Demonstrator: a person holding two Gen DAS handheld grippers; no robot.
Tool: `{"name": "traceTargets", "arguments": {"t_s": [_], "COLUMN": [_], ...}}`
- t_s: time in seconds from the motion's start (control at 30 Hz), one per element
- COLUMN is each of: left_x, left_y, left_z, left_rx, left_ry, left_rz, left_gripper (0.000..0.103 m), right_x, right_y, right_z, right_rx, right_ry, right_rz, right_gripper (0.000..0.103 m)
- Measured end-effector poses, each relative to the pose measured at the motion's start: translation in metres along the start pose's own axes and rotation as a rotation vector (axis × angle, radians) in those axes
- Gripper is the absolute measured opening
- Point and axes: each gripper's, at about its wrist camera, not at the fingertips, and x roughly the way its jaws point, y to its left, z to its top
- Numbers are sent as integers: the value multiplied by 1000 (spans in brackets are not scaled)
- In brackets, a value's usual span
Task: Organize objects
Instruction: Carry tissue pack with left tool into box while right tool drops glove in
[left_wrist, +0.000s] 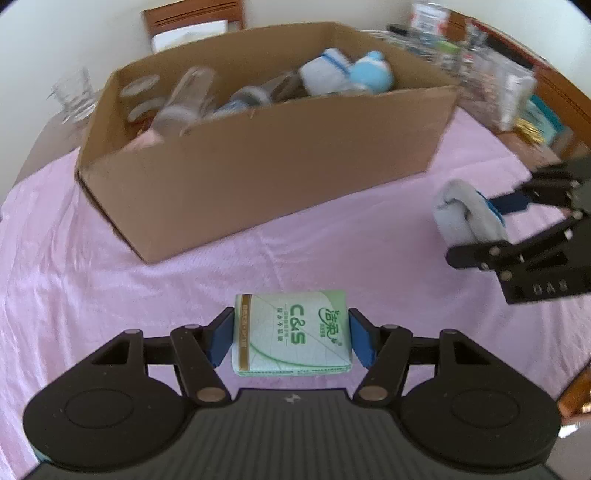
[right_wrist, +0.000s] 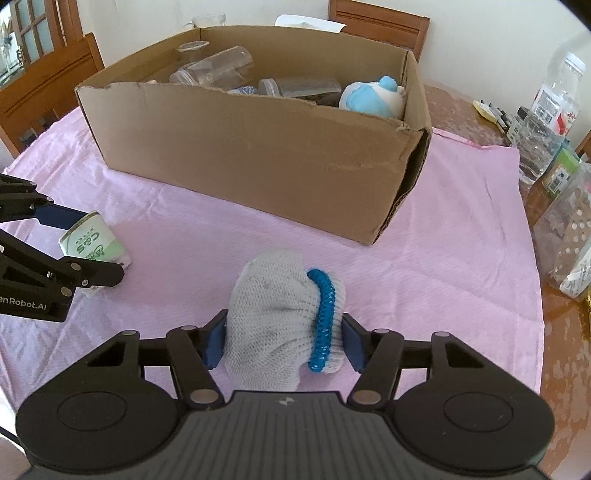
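Two tools, both gripping: left tool (left_wrist: 291, 334) clamps a tissue pack (left_wrist: 291, 332); right tool (right_wrist: 282, 338) clamps a rolled glove (right_wrist: 273, 325), cardboard box (right_wrist: 258, 147) beyond.

A green-white tissue pack (left_wrist: 291, 334) and a balled grey knit glove (right_wrist: 282, 319) with blue cuff, each clamped.

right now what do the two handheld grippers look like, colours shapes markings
Both the left gripper and the right gripper are matte black, with pinned linkage arms, round side housings and a ribbed body. Their fingers carry blue pads. White lettering marks the sides: "DAS" on the right one, "enRobot.AI" on the left. No cables or sleeves show.
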Motion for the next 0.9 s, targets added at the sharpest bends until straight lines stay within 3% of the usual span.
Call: {"name": "traceTargets", "arguments": {"t_s": [0.37, 0.7, 0.73, 0.8, 0.9], "left_x": [-64, -65, -64, -60, -58], "left_y": [14, 38, 40, 45, 53], "left_z": [50, 115, 119, 123, 119], "left_rx": [44, 18, 9, -6, -39], "left_ry": [-77, -194, -208, -221, -251], "left_rz": [-55, 10, 23, 51, 71], "left_gripper": [64, 65, 67, 100, 102], "right_x": [-65, -93, -93, -92, -89], "right_y": [0, -1, -1, 0, 0], "right_z": [34, 85, 89, 96, 106], "right_rx": [-103, -124, -125, -133, -139], "right_ry": [-78, -193, -197, -203, -205], "right_rz": [46, 59, 58, 55, 40], "right_gripper": [66, 66, 66, 66, 66]}}
